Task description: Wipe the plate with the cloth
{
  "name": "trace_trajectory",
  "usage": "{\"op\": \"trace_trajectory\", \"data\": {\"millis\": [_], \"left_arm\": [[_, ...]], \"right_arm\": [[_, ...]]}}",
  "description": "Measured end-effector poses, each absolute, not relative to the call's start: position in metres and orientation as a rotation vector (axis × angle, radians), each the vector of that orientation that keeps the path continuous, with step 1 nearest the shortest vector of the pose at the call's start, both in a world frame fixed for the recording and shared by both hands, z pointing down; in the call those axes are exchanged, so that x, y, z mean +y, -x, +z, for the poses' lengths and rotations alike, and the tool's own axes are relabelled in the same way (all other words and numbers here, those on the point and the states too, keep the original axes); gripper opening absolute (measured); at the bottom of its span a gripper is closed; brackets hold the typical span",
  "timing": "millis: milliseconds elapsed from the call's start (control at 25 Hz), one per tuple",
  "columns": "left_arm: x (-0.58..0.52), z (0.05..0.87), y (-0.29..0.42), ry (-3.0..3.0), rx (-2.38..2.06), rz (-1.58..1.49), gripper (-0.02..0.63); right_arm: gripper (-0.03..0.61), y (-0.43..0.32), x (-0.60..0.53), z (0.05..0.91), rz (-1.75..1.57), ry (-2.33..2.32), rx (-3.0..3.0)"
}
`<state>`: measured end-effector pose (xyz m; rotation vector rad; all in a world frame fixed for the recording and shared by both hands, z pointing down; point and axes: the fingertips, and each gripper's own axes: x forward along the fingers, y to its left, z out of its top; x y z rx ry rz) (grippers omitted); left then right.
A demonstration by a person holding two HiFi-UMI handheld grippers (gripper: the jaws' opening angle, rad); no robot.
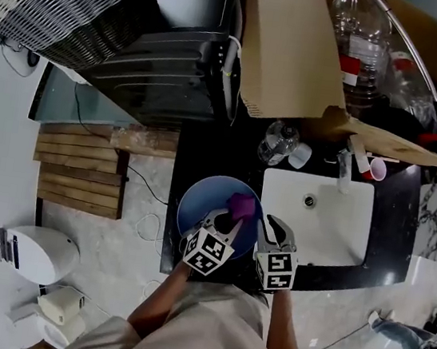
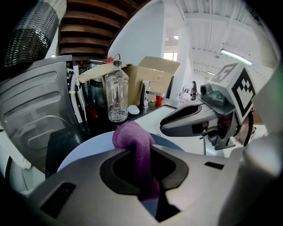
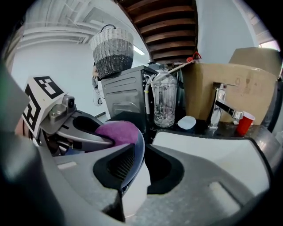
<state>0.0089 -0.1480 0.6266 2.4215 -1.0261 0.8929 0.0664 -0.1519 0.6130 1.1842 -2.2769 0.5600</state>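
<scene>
The blue plate (image 1: pixel 200 204) sits over the black counter (image 1: pixel 205 156), just left of the white sink (image 1: pixel 317 216). My right claw (image 3: pixel 137 170) is clamped on its near rim, and the thin edge runs straight between the jaws. I cannot tell whether the plate's underside rests on the counter. My left claw (image 2: pixel 143 174) is closed narrow on a fold of the purple cloth (image 2: pixel 132 139), whose bunched end lies against the plate's face near the far side. I judge the wiping to be under way

The weak spot is that rim grip. If I press hard with the cloth far from the right jaws, the plate may lever out and slide toward the counter's front edge. A dragging stroke could also tug the cloth free. The clear bottle (image 1: pixel 278 142) stands well behind
</scene>
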Motion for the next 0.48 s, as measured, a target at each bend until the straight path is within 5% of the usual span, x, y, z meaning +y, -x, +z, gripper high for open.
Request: {"op": "trace_trajectory", "data": {"millis": [480], "left_arm": [[-0.169,0.643,-0.020,-2.431,-1.059,0.890,0.061]], "right_arm": [[0.067,-0.059,-0.163,0.631,0.579,-1.102,-2.283]]}}
